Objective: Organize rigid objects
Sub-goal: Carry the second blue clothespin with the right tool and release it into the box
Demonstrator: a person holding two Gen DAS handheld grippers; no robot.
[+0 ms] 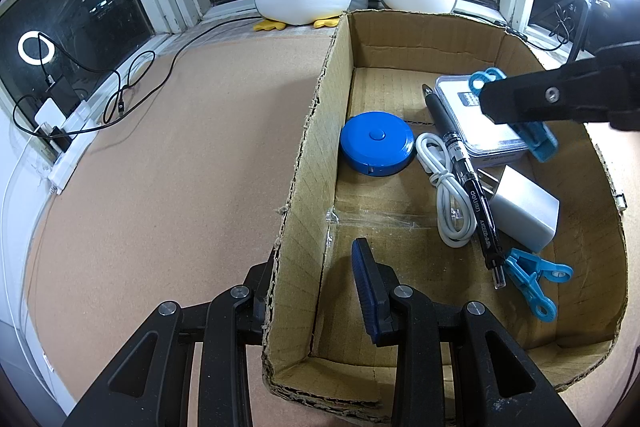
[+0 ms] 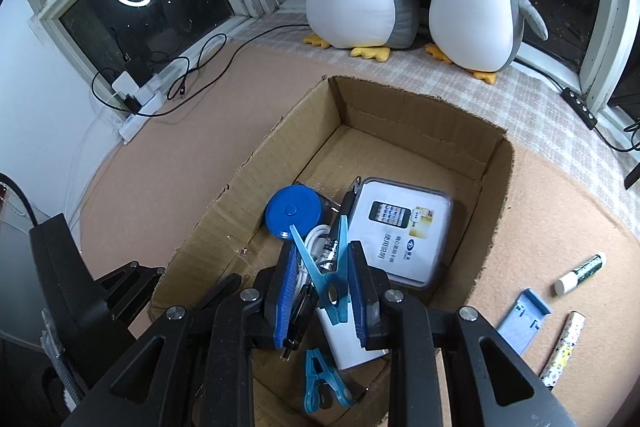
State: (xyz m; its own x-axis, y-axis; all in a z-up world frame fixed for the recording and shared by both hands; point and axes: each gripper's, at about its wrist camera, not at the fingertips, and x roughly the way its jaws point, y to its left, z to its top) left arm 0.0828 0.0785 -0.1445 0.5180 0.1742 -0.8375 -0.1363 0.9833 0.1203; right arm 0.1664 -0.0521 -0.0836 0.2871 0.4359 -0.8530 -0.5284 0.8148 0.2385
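One blue clothespin (image 2: 326,277) pinched in the right gripper (image 2: 323,291), hanging above the cardboard box (image 1: 308,147)
Its long axis runs forward along the fingers, tips aimed at the tape measure (image 2: 294,211) and card case (image 2: 404,231) lying below; a second clothespin (image 1: 532,281) already rests on the box floor beside the pen (image 1: 468,179), cable (image 1: 448,195) and white charger (image 1: 524,215). Nearer to the drop is the right hand, while the left gripper (image 1: 316,291) straddles the box's left wall, jaws spread around it, seemingly steadying it
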